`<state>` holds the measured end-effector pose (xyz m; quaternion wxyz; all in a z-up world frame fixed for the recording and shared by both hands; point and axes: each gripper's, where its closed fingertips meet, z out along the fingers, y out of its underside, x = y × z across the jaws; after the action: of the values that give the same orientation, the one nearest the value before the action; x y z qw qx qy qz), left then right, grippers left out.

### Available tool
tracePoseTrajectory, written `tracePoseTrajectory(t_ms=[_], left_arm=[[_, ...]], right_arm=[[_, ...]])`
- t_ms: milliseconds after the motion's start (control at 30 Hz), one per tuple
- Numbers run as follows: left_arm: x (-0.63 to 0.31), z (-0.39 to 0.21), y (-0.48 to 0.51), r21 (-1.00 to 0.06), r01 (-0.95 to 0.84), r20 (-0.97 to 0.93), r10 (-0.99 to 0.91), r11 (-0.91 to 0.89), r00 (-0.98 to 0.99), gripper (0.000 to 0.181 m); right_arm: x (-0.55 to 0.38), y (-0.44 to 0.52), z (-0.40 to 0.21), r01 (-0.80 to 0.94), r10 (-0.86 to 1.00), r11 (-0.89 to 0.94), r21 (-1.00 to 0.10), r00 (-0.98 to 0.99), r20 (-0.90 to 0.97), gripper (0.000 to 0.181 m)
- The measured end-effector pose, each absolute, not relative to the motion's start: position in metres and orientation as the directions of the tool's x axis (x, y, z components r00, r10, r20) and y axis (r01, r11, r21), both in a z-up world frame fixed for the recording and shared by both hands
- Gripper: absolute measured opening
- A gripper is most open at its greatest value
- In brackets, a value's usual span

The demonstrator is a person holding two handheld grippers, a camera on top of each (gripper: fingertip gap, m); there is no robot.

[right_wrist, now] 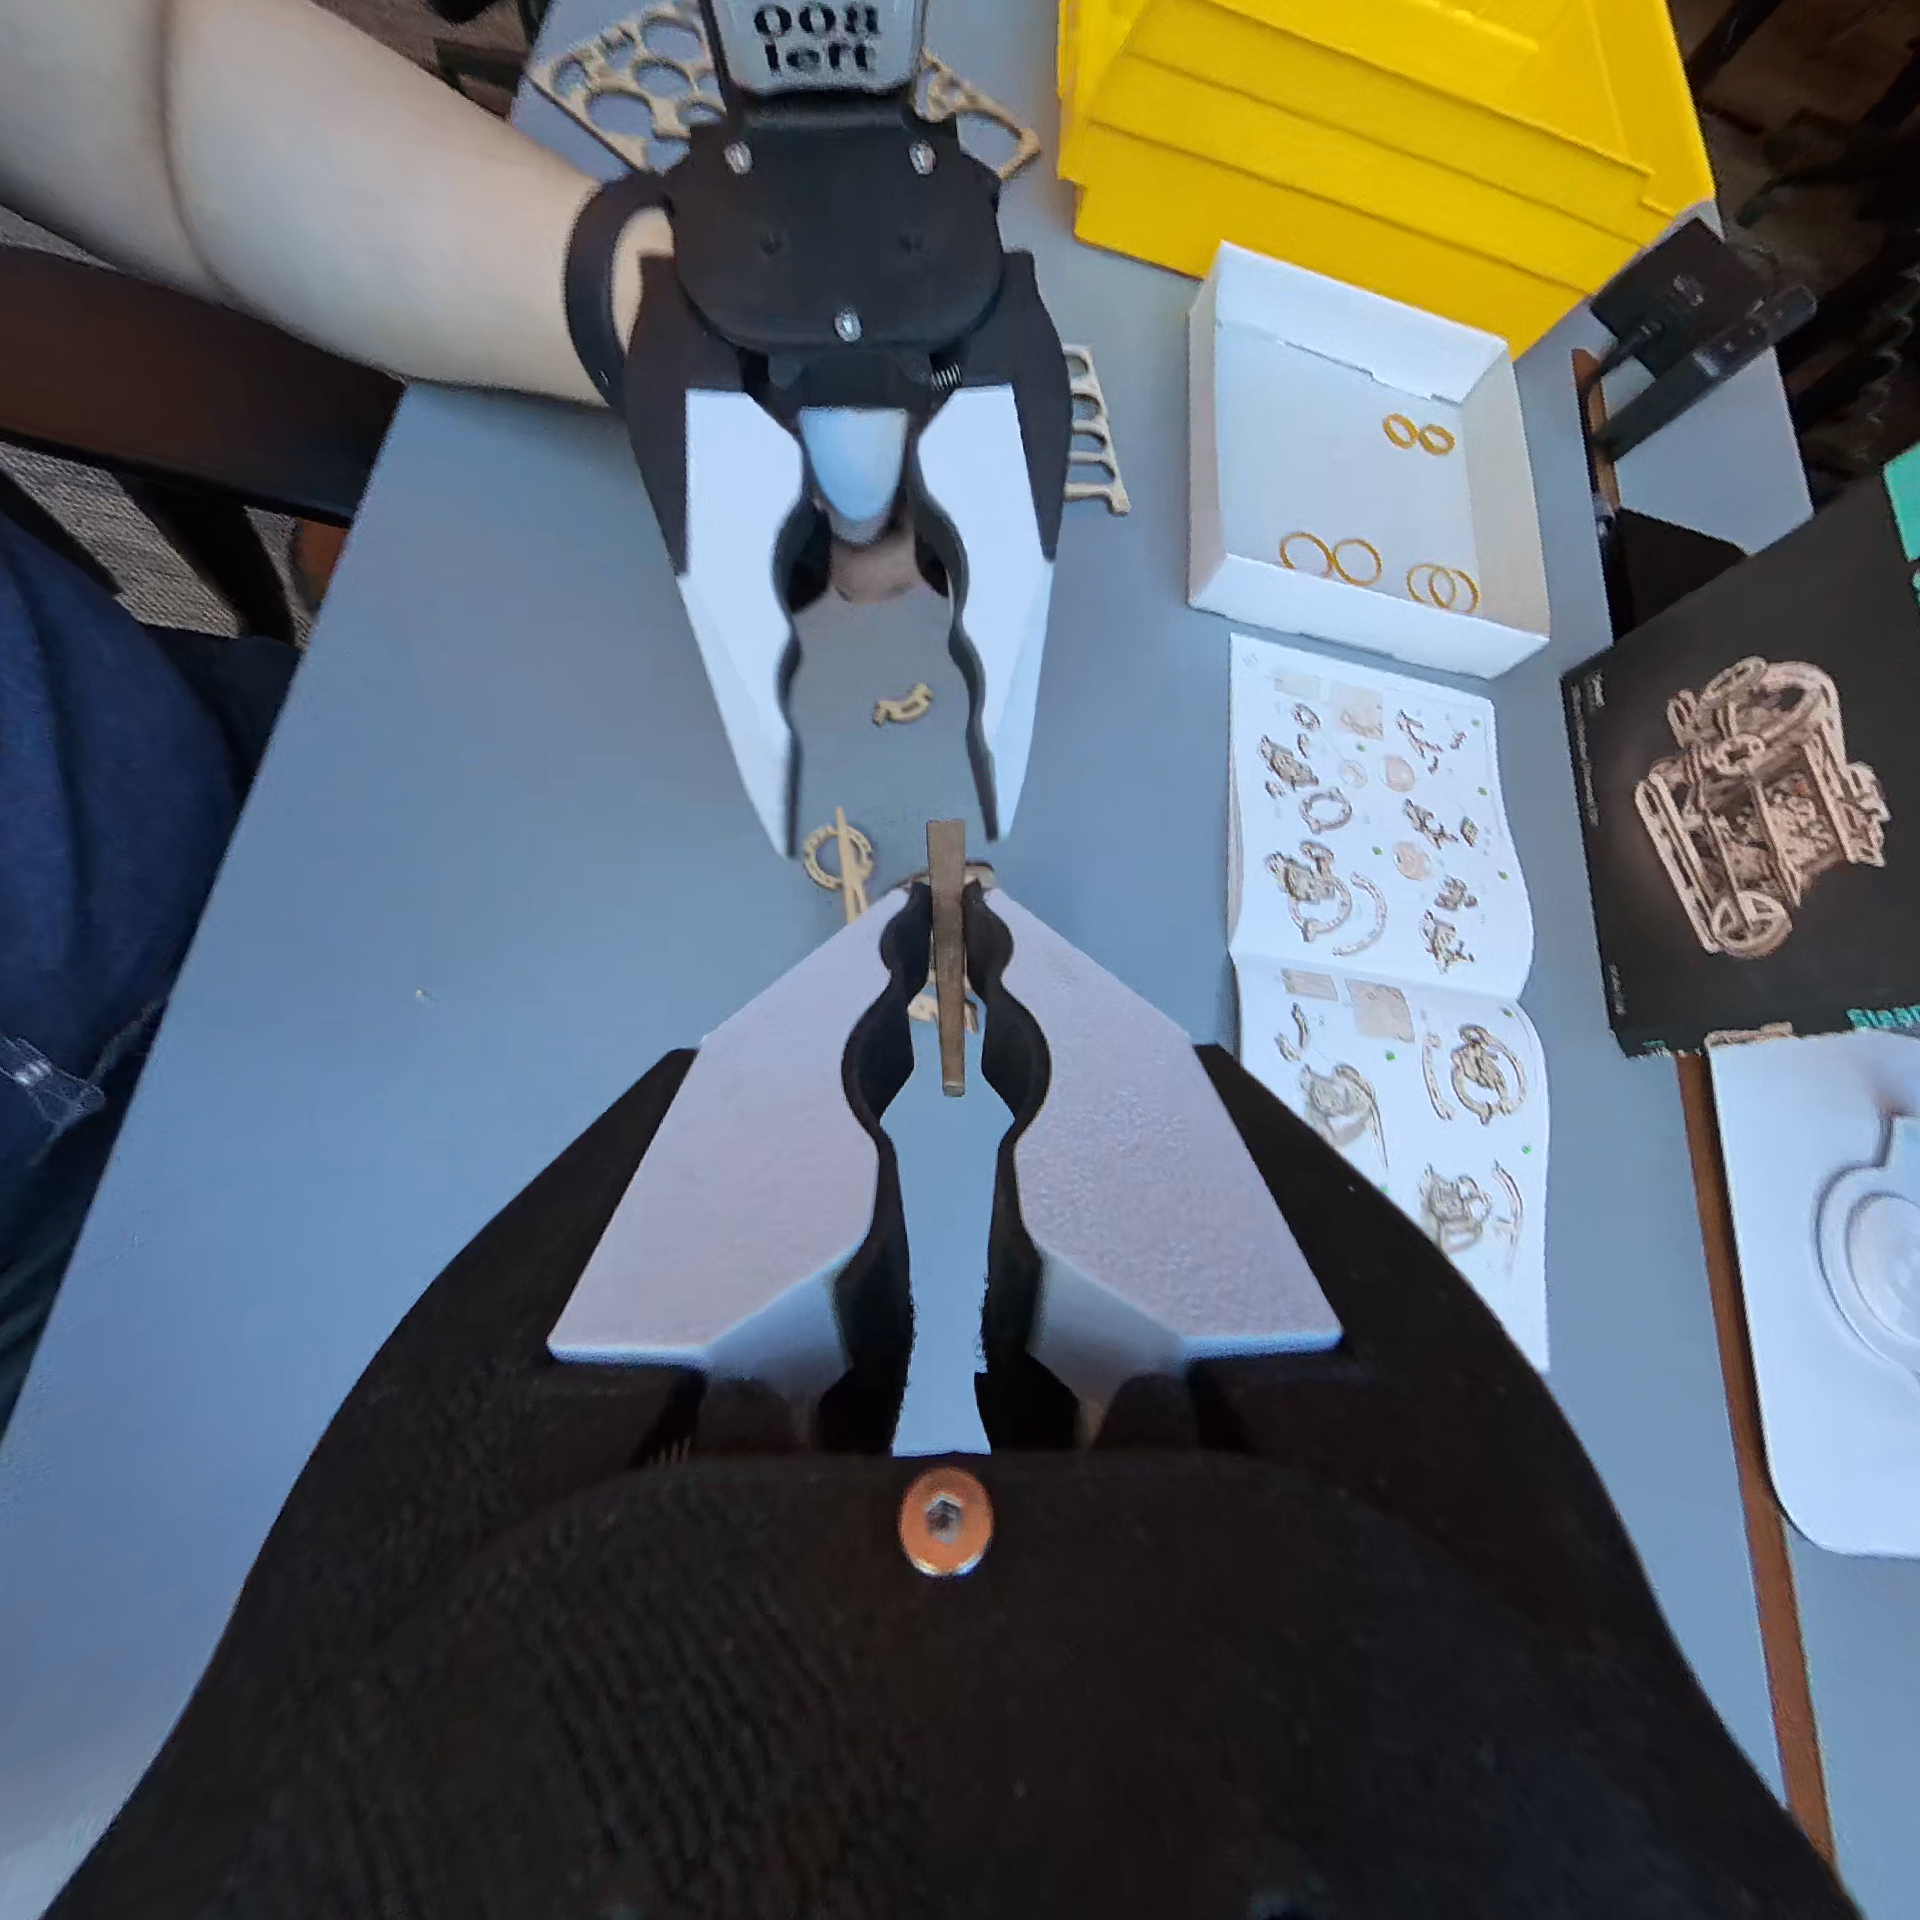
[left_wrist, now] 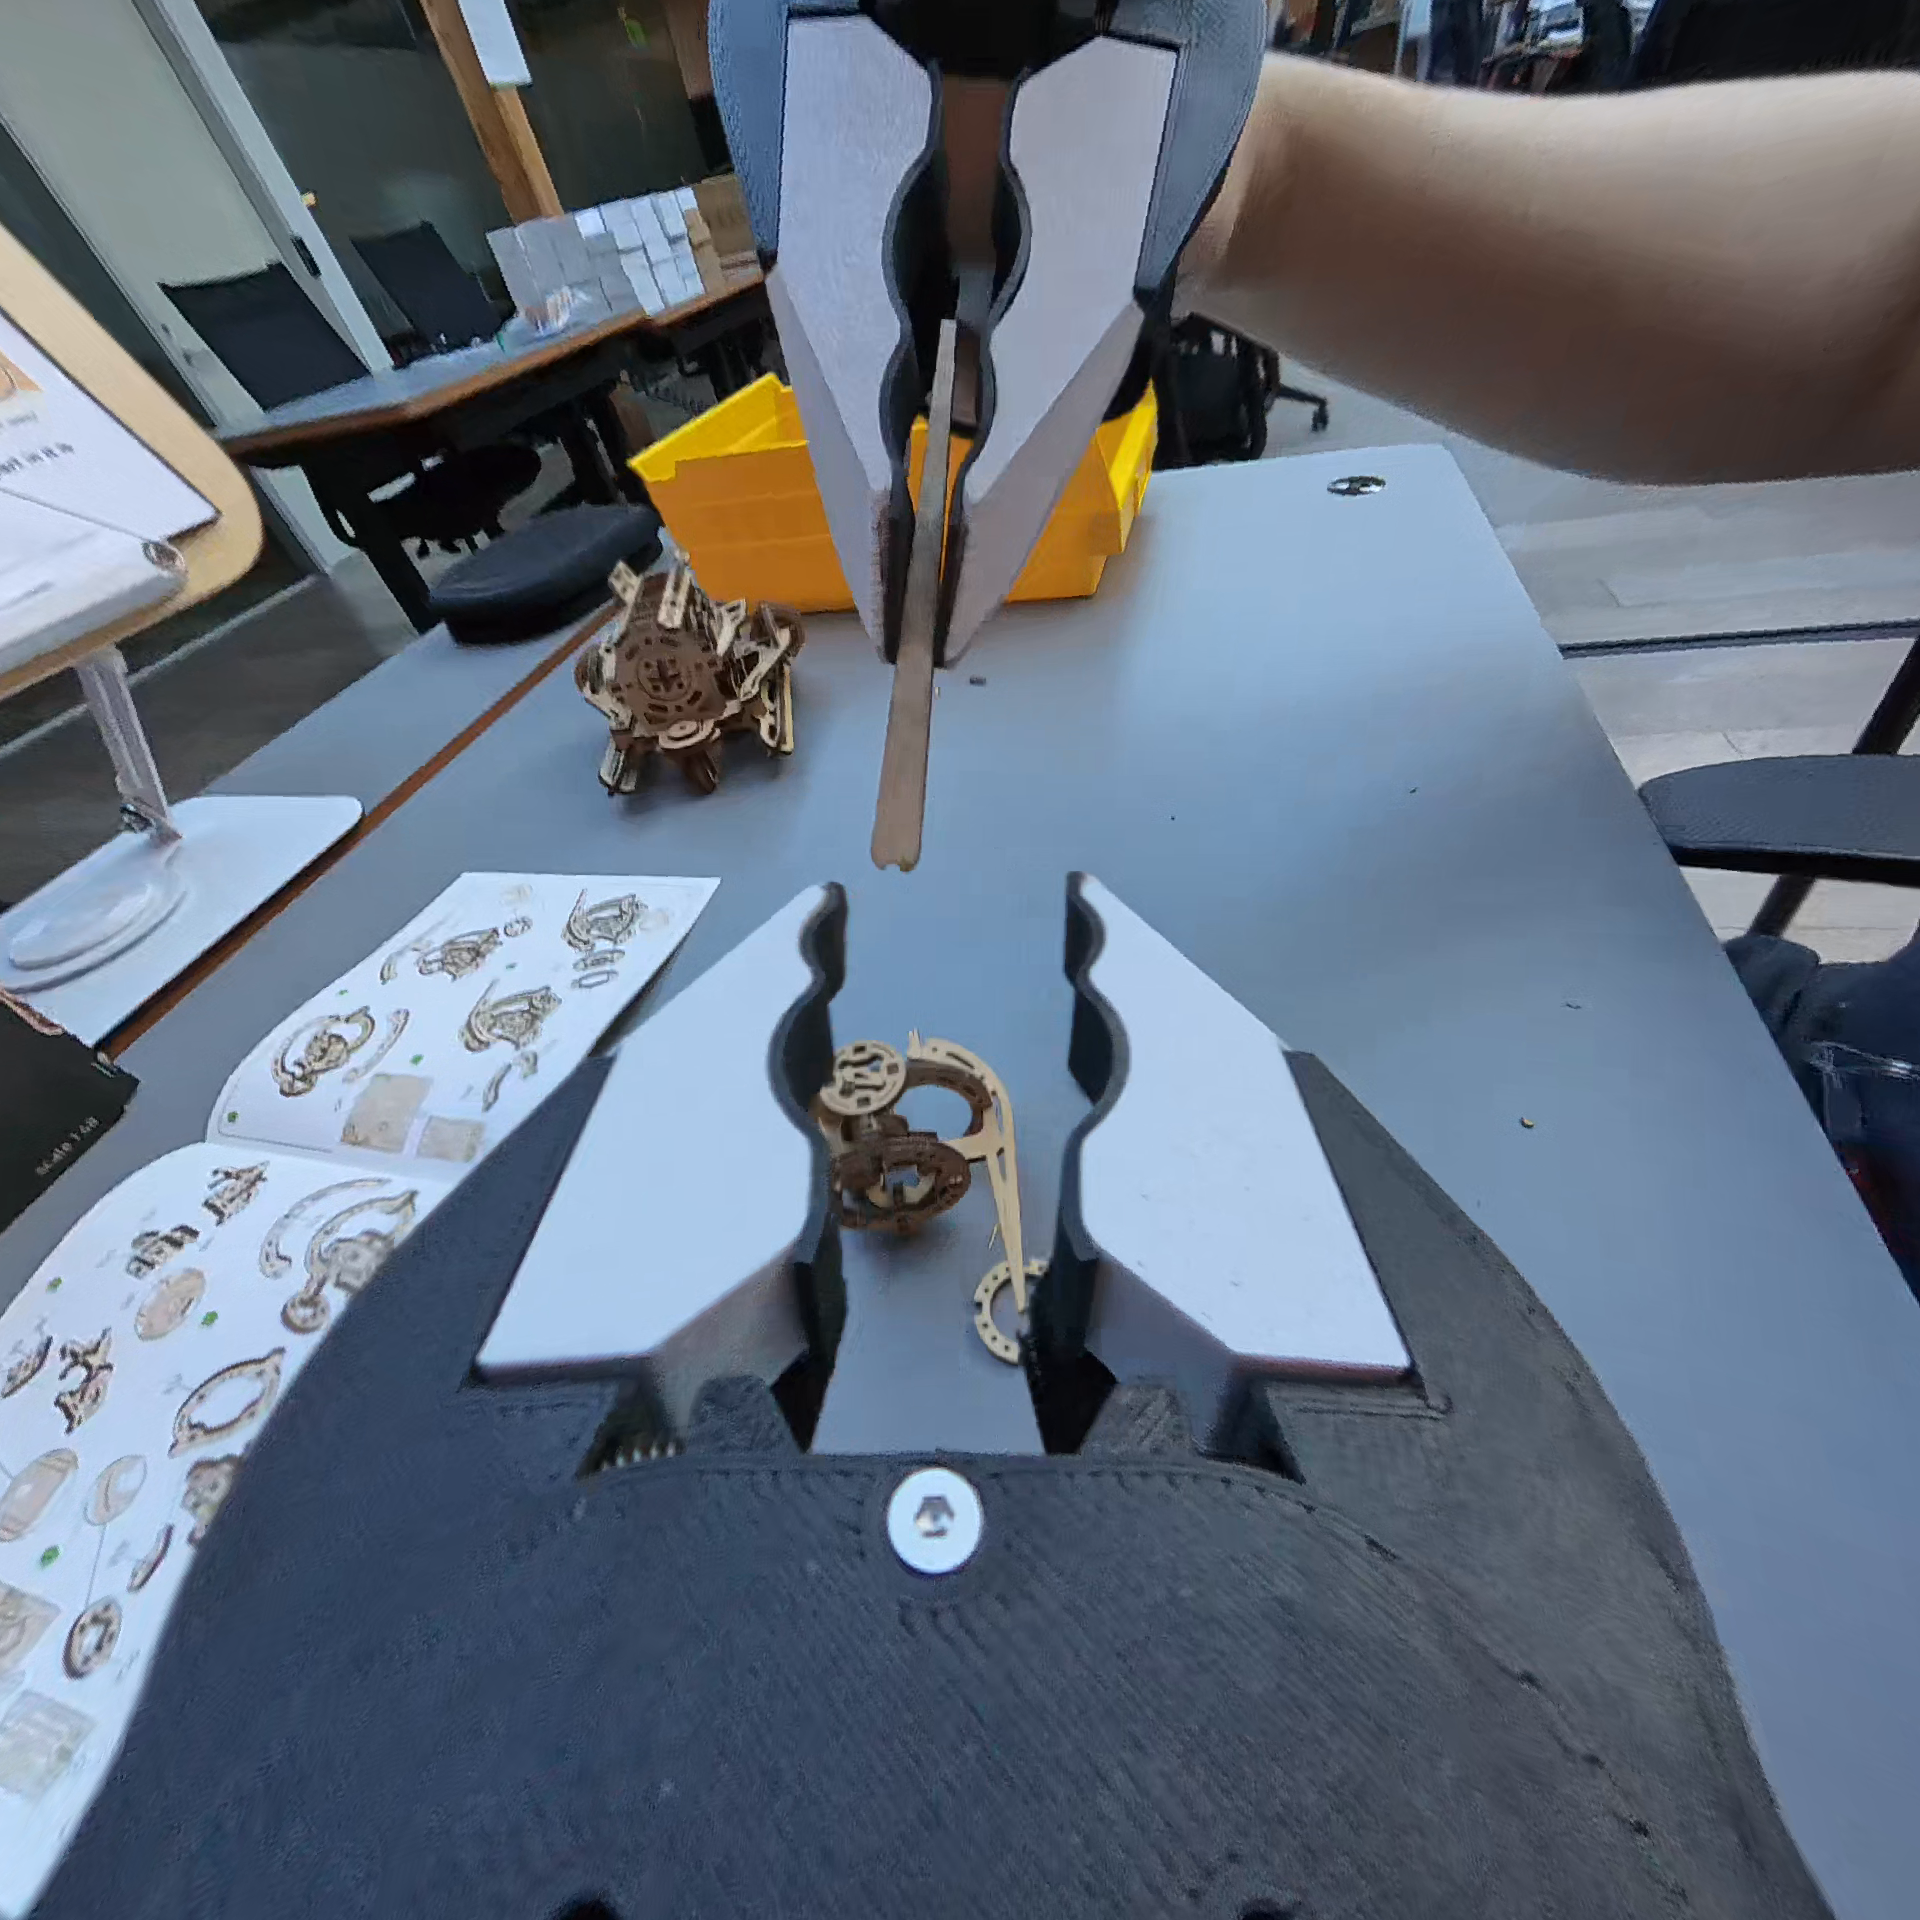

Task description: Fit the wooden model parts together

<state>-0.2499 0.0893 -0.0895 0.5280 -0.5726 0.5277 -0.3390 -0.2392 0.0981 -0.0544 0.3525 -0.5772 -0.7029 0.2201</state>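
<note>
- Left wrist view: left gripper (left_wrist: pixel 951 904) spread wide, nothing held; it hovers over a small wooden gear assembly (left_wrist: pixel 902 1138) lying on the grey desk (left_wrist: pixel 1299 831).
- Flat curved wooden part (left_wrist: pixel 1003 1320) lies just beside the assembly, close to the gripper's right finger.
- Right gripper (left_wrist: pixel 914 644) faces the left one, pressed together on a thin wooden stick (left_wrist: pixel 906 727); stick tip points down between the two grippers, clear of the desk.
- Right wrist view: stick (right_wrist: pixel 948 935) stands upright in the right gripper (right_wrist: pixel 940 899), its end near the left gripper (right_wrist: pixel 888 831) fingertips, not touching.
- Around: larger built wooden model (left_wrist: pixel 691 681) and yellow bin (left_wrist: pixel 748 499) behind; open instruction sheet (left_wrist: pixel 312 1143) to the left side.
- White tray (right_wrist: pixel 1351 364) with gold rings (right_wrist: pixel 1418 433), black box (right_wrist: pixel 1756 821), and a cut-out wooden sheet (right_wrist: pixel 623 73) behind the left gripper.
- Small loose wooden pieces (right_wrist: pixel 902 709) lie between the left gripper's fingers on the desk.
</note>
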Motion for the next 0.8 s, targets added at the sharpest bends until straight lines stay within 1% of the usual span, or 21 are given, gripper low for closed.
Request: tracePoseTrajectory(t_ms=[33,100,200,300,433,533,667,767,800], left_arm=[[-0.253,-0.094,0.093,-0.959,-0.268,-0.15,-0.965,0.09,0.214,0.054],[-0.259,-0.106,0.099,-0.949,-0.309,-0.129,-0.969,0.059,0.211,0.068],[-0.263,-0.127,0.107,-0.923,-0.383,-0.134,-0.967,0.042,0.217,0.071],[-0.261,-0.146,0.11,-0.879,-0.476,-0.158,-0.962,0.033,0.224,0.08],[-0.258,-0.163,0.115,-0.847,-0.531,-0.162,-0.956,0.007,0.246,0.078],[-0.257,-0.173,0.118,-0.83,-0.558,-0.168,-0.952,-0.002,0.254,0.074],[-0.253,-0.18,0.119,-0.816,-0.579,-0.18,-0.95,0.0,0.254,0.07],[-0.25,-0.179,0.117,-0.813,-0.582,-0.21,-0.946,0.03,0.246,0.061],[-0.248,-0.179,0.117,-0.812,-0.582,-0.214,-0.946,0.033,0.245,0.061]], right_arm=[[-0.235,0.105,-0.06,0.687,0.969,0.217,-0.693,-0.068,0.237,0.004],[-0.228,0.112,-0.075,0.737,0.977,0.177,-0.652,-0.053,0.205,0.004],[-0.224,0.115,-0.098,0.797,0.985,0.14,-0.588,-0.049,0.168,0.004],[-0.231,0.114,-0.11,0.823,0.987,0.142,-0.55,-0.073,0.144,0.004],[-0.234,0.118,-0.123,0.866,0.985,0.166,-0.472,-0.12,0.125,0.004],[-0.239,0.118,-0.131,0.862,0.988,0.151,-0.483,-0.124,0.087,0.004],[-0.241,0.121,-0.136,0.866,0.988,0.151,-0.476,-0.115,0.103,0.004],[-0.243,0.123,-0.137,0.876,0.988,0.149,-0.458,-0.112,0.109,0.004],[-0.244,0.123,-0.138,0.88,0.988,0.15,-0.451,-0.116,0.102,0.004]])
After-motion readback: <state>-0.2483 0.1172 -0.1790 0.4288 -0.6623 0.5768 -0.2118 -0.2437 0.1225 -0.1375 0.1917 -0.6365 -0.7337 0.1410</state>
